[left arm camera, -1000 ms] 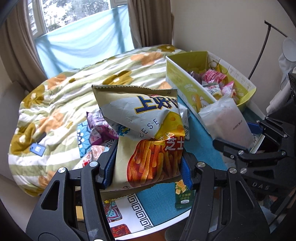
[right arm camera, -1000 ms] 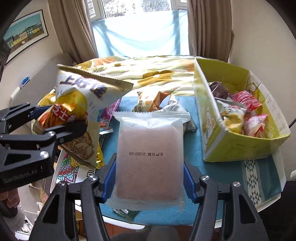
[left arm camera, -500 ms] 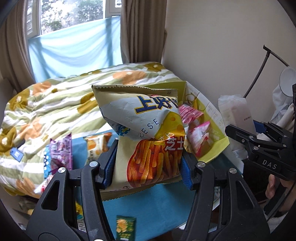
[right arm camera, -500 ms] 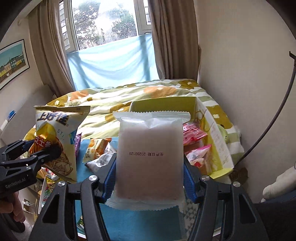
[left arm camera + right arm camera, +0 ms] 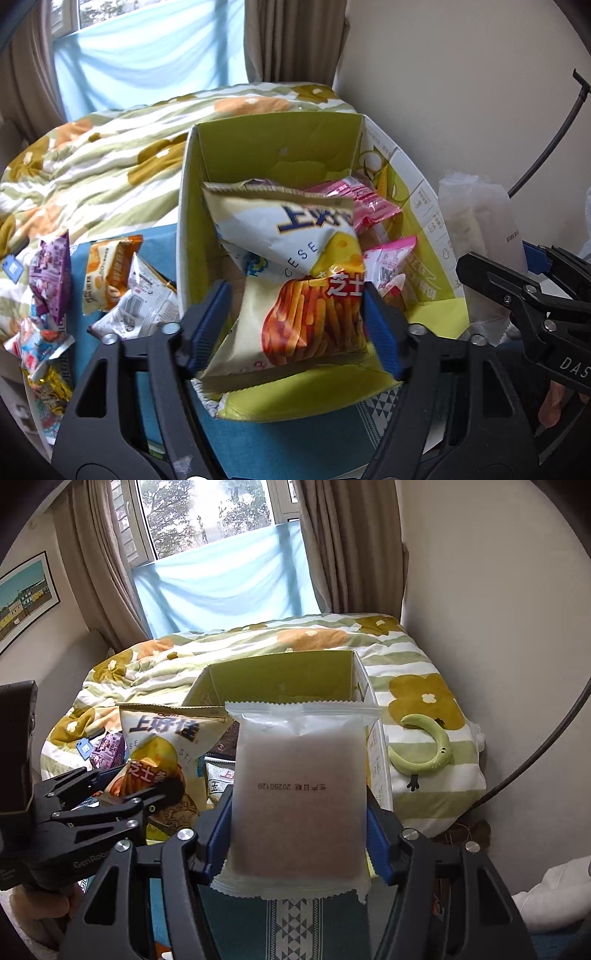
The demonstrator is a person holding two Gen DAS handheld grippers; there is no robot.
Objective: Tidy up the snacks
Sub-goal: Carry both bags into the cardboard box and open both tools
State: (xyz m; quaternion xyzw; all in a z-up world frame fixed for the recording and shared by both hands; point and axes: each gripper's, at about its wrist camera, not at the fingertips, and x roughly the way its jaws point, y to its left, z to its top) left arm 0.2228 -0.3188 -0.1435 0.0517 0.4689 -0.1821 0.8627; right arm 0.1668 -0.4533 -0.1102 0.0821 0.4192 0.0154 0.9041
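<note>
My left gripper (image 5: 295, 325) is shut on a yellow-white cheese stick chip bag (image 5: 295, 280) and holds it over the open yellow-green cardboard box (image 5: 273, 147), which holds pink snack packs (image 5: 388, 258). My right gripper (image 5: 295, 830) is shut on a frosted white packet (image 5: 299, 797), held upright in front of the box (image 5: 280, 675). The packet also shows at the right of the left wrist view (image 5: 476, 221), beside the box. The chip bag (image 5: 162, 746) and left gripper (image 5: 122, 797) show at the left of the right wrist view.
Loose snacks lie on the blue table cloth (image 5: 155, 243) left of the box: an orange pack (image 5: 107, 269), a purple pack (image 5: 51, 277), a silver pack (image 5: 140, 302). A bed with a flowered quilt (image 5: 295, 638) lies behind. A wall (image 5: 461, 92) is close at the right.
Both grippers have moved right, from the loose snacks toward the box. The chip bag now hangs over the box opening and the packet faces the box.
</note>
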